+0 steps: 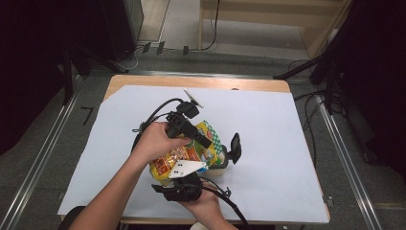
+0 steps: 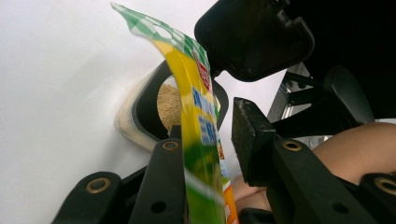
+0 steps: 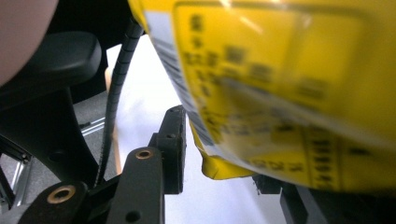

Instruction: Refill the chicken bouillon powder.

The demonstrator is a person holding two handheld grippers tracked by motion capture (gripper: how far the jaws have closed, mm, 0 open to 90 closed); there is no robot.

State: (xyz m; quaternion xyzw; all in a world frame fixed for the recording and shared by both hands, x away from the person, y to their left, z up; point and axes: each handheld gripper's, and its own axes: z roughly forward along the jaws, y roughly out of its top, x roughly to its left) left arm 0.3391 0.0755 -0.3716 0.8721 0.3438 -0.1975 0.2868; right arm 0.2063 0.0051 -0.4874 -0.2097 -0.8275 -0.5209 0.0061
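A glossy yellow plastic snack bag (image 1: 189, 155) with a green-checked top edge hangs over the white table sheet (image 1: 268, 143), above a crumb-filled bowl (image 2: 169, 105). The left gripper (image 2: 210, 135) stands partly open, the bag against one jaw; the right gripper's (image 3: 224, 154) open jaws flank its bottom corner.

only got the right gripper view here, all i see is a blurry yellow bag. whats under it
observer: a cream container with a black rim sits on the white sheet, just below the bag.
operator: anything in it
observer: yes, a tan crumbly filling shows through its opening in the left gripper view.
operator: wheres the left gripper
observer: the left gripper is on the bag too. The bag stands edge-on between its jaws, with the green checked end rising past them. I cannot tell whether they pinch it.
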